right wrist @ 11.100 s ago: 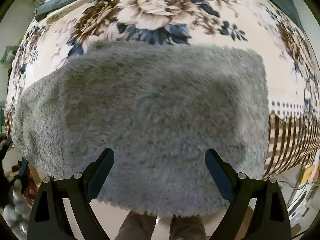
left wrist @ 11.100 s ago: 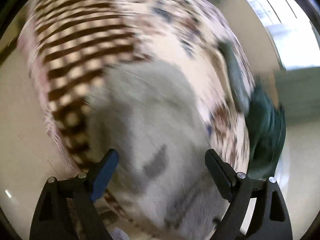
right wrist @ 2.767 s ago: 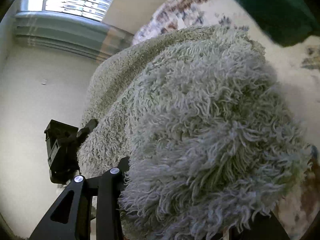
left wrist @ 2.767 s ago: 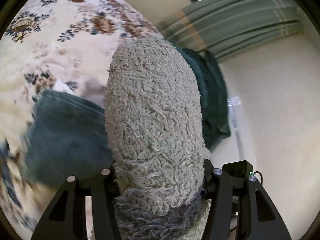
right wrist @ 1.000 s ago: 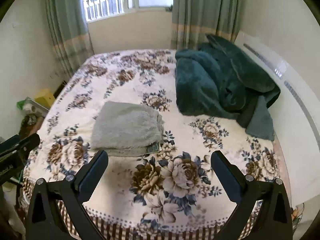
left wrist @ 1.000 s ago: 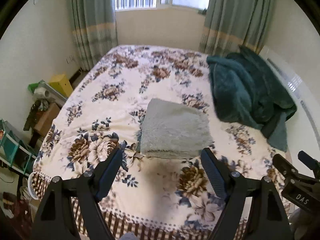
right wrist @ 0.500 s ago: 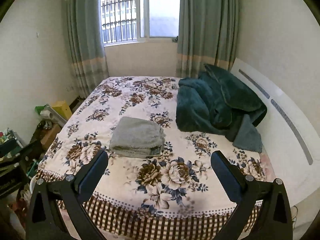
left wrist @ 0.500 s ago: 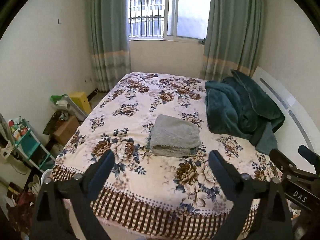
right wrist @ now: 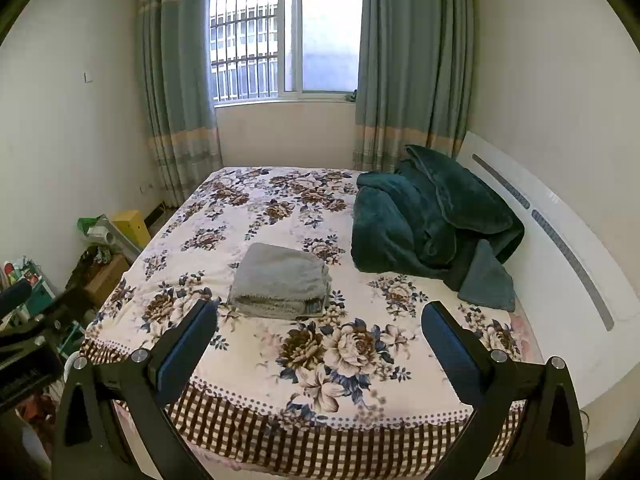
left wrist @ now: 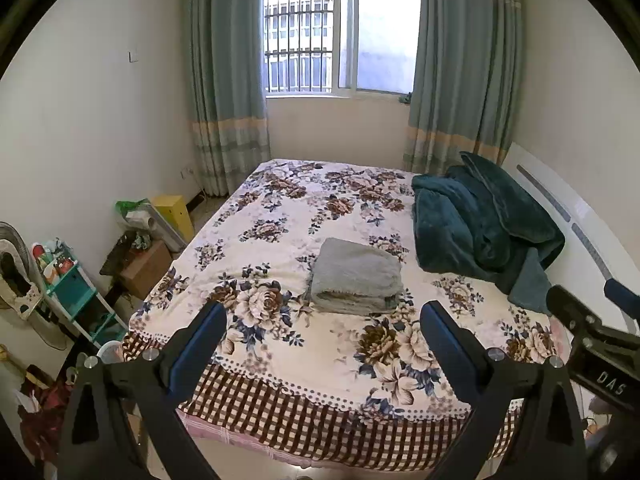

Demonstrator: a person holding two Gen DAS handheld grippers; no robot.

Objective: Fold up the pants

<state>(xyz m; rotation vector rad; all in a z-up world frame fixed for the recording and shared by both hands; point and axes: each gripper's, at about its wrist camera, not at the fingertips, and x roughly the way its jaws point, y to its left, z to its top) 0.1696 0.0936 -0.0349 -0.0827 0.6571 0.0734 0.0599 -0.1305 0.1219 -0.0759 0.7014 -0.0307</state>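
Observation:
The fluffy grey pants (left wrist: 356,276) lie folded in a neat rectangular stack on the floral bed (left wrist: 280,224), near its middle; they also show in the right wrist view (right wrist: 282,280). My left gripper (left wrist: 322,320) is open and empty, held well back from the bed's foot, above the floor. My right gripper (right wrist: 320,318) is open and empty too, equally far back. Part of the right gripper shows at the right edge of the left wrist view (left wrist: 592,332).
A dark green blanket (right wrist: 432,224) is heaped at the bed's right side by the white headboard (right wrist: 560,248). Boxes, a yellow container (left wrist: 172,212) and a teal shelf (left wrist: 68,288) crowd the floor left of the bed. Curtains and a window are behind.
Both grippers let go of the folded pants on the bed, opened, and pulled far back from the bed; the whole room is now in view.

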